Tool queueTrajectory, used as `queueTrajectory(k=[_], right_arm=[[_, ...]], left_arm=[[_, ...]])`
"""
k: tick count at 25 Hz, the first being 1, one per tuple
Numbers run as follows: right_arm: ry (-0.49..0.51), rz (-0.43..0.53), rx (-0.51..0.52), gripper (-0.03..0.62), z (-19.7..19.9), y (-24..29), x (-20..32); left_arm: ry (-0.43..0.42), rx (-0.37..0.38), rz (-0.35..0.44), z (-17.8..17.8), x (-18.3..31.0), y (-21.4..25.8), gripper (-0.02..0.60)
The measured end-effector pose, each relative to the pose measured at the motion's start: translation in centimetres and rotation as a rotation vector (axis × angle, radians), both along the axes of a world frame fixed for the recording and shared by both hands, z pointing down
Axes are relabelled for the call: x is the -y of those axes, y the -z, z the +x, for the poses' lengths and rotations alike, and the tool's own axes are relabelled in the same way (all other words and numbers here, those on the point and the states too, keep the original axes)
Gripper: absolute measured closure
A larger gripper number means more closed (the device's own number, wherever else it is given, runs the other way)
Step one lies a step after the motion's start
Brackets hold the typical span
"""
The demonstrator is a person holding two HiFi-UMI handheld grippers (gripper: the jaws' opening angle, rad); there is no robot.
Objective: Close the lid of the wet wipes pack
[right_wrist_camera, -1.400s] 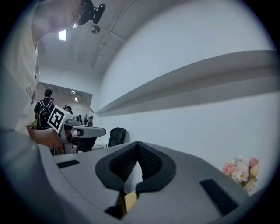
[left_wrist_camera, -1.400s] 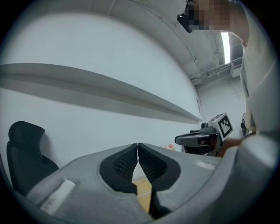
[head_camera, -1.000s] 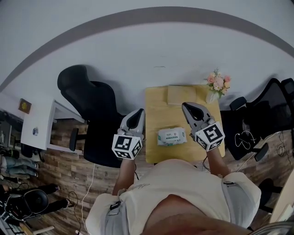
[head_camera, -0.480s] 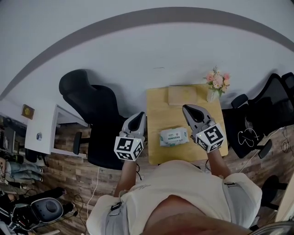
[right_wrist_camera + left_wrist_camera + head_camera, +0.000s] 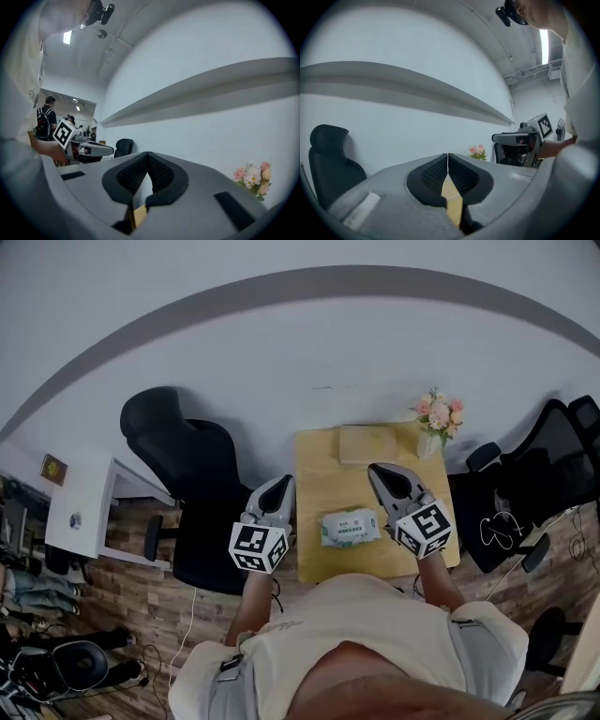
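The wet wipes pack [image 5: 351, 527] lies flat near the middle of the tabletop [image 5: 317, 474], between the two grippers and touched by neither. It is a white pouch with green print. It looks like thin film over a damp stack, so it is likely light, soft, yielding and a bit slick. Its lid is too small here to tell whether it is up or down. A lid like this is probably a stiffer plastic flap, so pressing down on the flap suits it better than squeezing the pouch.

The left gripper [image 5: 278, 487] hangs just off the tabletop's left edge, its ribbed black fingers [image 5: 431, 174] pressed tip to tip around nothing. The right gripper [image 5: 382, 472] is just beside the pack, its fingers [image 5: 133, 176] likewise together and empty.

The tabletop is pale, smooth wood. At its far edge lie a flat tan box [image 5: 366, 442] and pink flowers [image 5: 437, 416]. A black padded chair [image 5: 183, 460] stands to the left.
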State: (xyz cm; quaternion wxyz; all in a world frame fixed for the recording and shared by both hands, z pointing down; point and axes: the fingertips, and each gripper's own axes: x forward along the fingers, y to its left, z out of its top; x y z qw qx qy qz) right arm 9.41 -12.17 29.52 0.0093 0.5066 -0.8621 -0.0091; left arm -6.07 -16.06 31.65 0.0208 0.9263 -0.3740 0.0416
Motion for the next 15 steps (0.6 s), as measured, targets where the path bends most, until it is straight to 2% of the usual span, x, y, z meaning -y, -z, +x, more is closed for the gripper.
queueTrajectory(k=[6, 15], right_arm=[[0.006, -0.019, -0.037, 0.592, -0.3, -0.6, -0.1], [-0.001, -0.037, -0.008, 0.592, -1.4, -1.9, 0.9]], left_arm=[[0.005, -0.015, -0.032, 0.0, 0.0, -1.2, 0.565], [-0.023, 0.018, -0.055, -0.3, 1.0, -2.2, 0.565]])
